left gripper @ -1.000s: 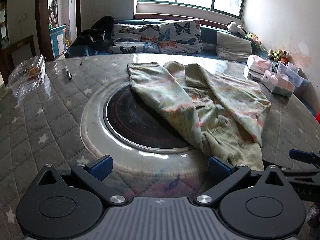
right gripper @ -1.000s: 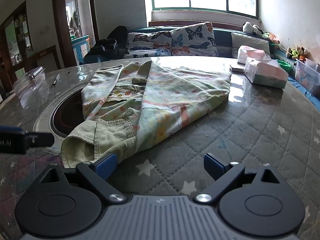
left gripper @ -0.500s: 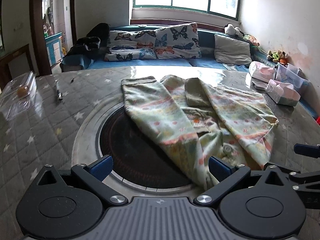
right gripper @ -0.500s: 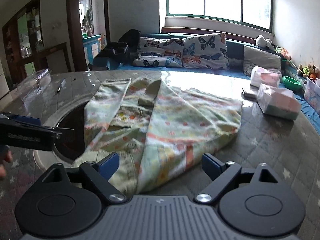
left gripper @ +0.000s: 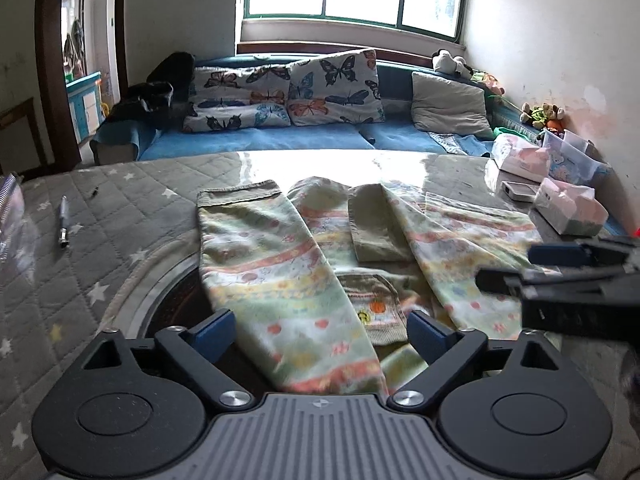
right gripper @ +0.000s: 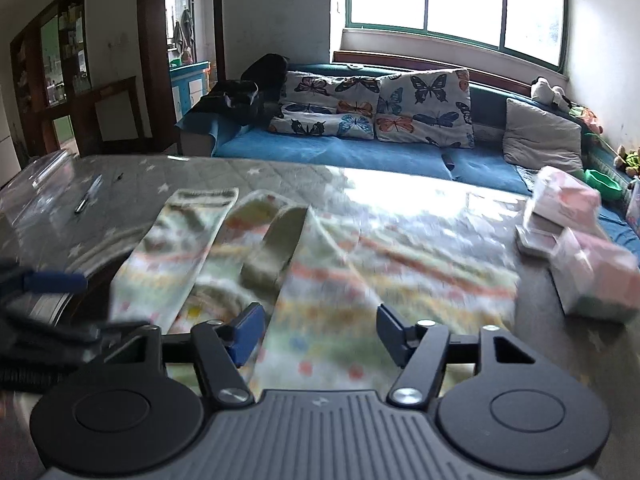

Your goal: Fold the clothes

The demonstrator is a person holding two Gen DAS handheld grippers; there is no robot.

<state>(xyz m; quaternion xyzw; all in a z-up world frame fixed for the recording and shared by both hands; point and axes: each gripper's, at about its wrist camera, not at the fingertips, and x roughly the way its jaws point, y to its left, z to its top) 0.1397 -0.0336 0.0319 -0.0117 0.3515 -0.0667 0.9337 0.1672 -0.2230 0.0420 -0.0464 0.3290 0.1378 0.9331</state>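
A pair of pale green trousers [left gripper: 280,264] with orange and yellow print lies crumpled on the round, grey quilted table [left gripper: 80,260]. One leg runs to the far left and the other is folded back across the middle. My left gripper [left gripper: 320,334] hangs open over the near waist end, with cloth showing between its blue fingertips. My right gripper [right gripper: 320,334] is open, with a narrower gap, over the trousers [right gripper: 360,264] further right. The right gripper [left gripper: 560,264] also shows side-on in the left wrist view. The left gripper [right gripper: 52,284] appears blurred at the left of the right wrist view.
A pen [left gripper: 63,226] lies on the table at the left, near a clear plastic box [left gripper: 8,216]. Pink tissue packs [left gripper: 568,208] sit at the table's right edge. A dark round inset [left gripper: 176,304] lies partly under the trousers. A blue sofa [left gripper: 260,140] stands behind.
Both grippers have moved forward from the table's near edge to above the trousers. The right gripper's fingers now stand closer together. The trousers lie as before.
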